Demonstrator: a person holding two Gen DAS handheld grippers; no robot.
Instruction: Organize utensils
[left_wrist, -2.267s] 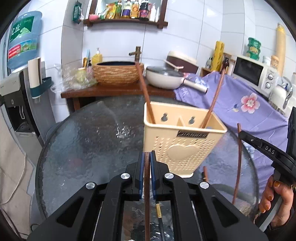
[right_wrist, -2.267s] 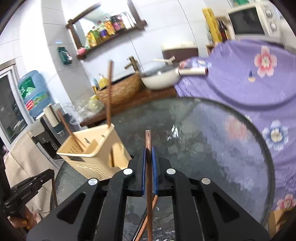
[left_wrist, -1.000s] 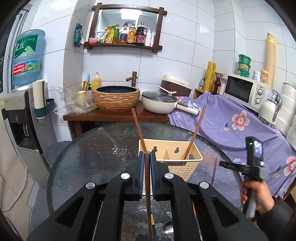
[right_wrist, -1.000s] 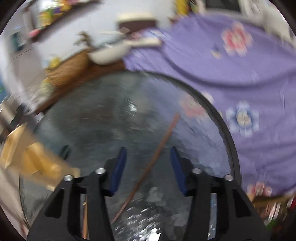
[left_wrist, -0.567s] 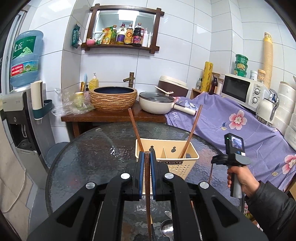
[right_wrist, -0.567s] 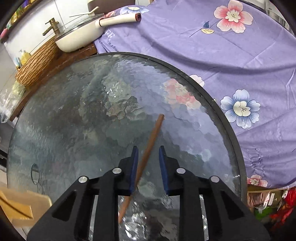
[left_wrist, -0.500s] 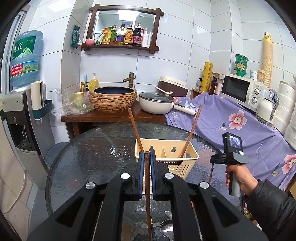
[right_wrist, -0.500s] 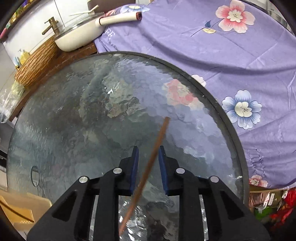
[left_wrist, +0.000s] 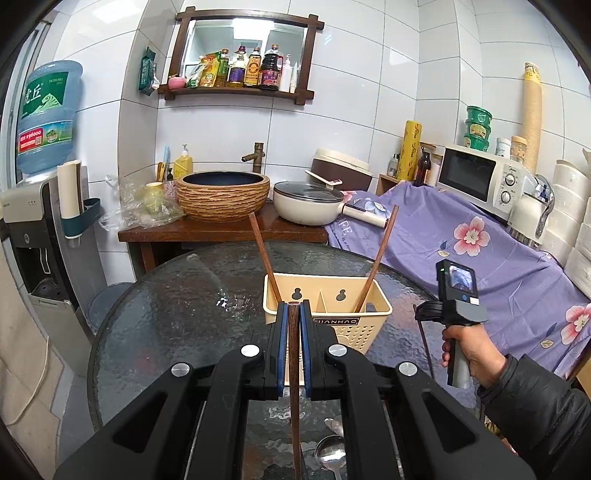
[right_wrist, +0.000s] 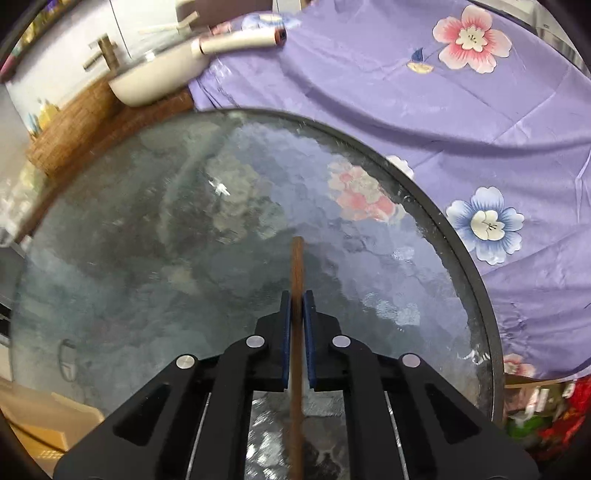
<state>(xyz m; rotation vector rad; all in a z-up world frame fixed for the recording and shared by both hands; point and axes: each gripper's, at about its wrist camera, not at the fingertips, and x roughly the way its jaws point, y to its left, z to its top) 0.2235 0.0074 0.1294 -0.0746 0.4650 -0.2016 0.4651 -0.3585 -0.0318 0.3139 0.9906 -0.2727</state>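
Observation:
My left gripper (left_wrist: 291, 308) is shut on a brown wooden chopstick (left_wrist: 294, 387) and holds it upright in front of the cream utensil basket (left_wrist: 343, 321). Two more chopsticks (left_wrist: 376, 254) lean in the basket. My right gripper (right_wrist: 293, 299) is shut on another brown chopstick (right_wrist: 296, 269) above the glass table (right_wrist: 147, 240). In the left wrist view the right gripper (left_wrist: 424, 315) is held to the right of the basket, its chopstick (left_wrist: 424, 343) hanging down. A metal spoon (left_wrist: 330, 454) lies on the table below my left gripper.
The round glass table (left_wrist: 166, 314) has a dark rim. Behind it stand a wooden counter with a woven basin (left_wrist: 222, 195) and a white pan (left_wrist: 308, 203). A purple flowered cloth (right_wrist: 443, 92) lies to the right. A water dispenser (left_wrist: 33, 229) stands at the left.
My right gripper opened, moved right away from the basket, tilted down and shut again on its chopstick, which now stands straight between the jaws. My left gripper drew back from the basket with its chopstick.

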